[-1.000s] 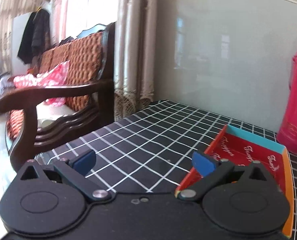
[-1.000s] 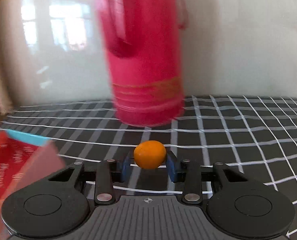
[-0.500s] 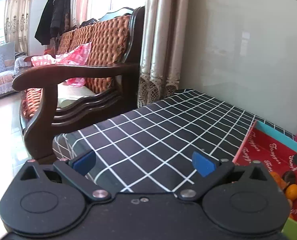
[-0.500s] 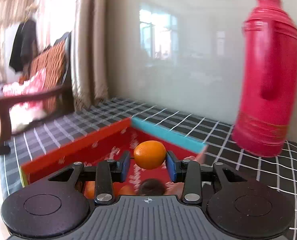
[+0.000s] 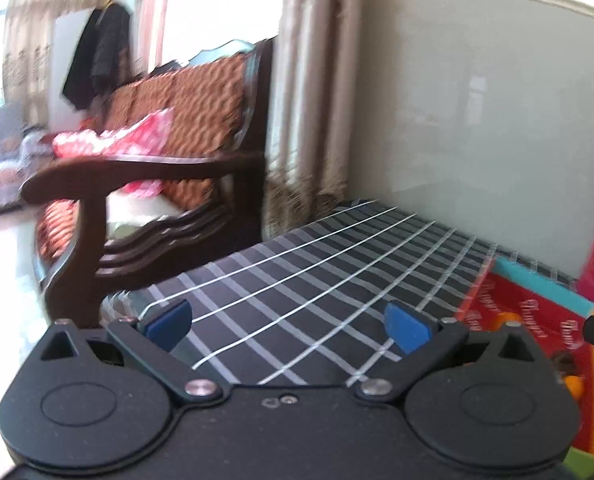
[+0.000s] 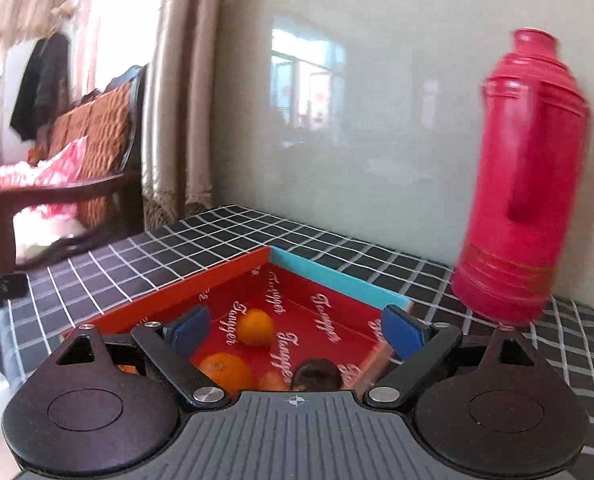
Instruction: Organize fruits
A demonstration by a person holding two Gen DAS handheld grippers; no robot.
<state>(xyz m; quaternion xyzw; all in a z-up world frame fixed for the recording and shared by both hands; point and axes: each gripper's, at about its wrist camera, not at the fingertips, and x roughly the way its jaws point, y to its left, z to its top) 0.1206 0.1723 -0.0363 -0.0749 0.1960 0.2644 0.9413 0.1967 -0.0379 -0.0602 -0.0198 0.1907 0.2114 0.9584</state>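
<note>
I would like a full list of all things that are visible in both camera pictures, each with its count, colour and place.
shallow red cardboard box with a blue edge: one, on the checked cloth
round orange fruits: at least two, orange, inside the box
dark round fruit: one, brown, inside the box, near edge
tall plastic thermos flask: one, pink-red, right of the box, by the wall
black checked tablecloth: one, white lines, on the table
wooden armchair: one, dark frame, orange cushion, left of the table
left gripper: jaws open, empty
right gripper: jaws open, above the box

Bare checked cloth lies left of the tray, while the red flask stands close behind its right corner and the wall backs both.
</note>
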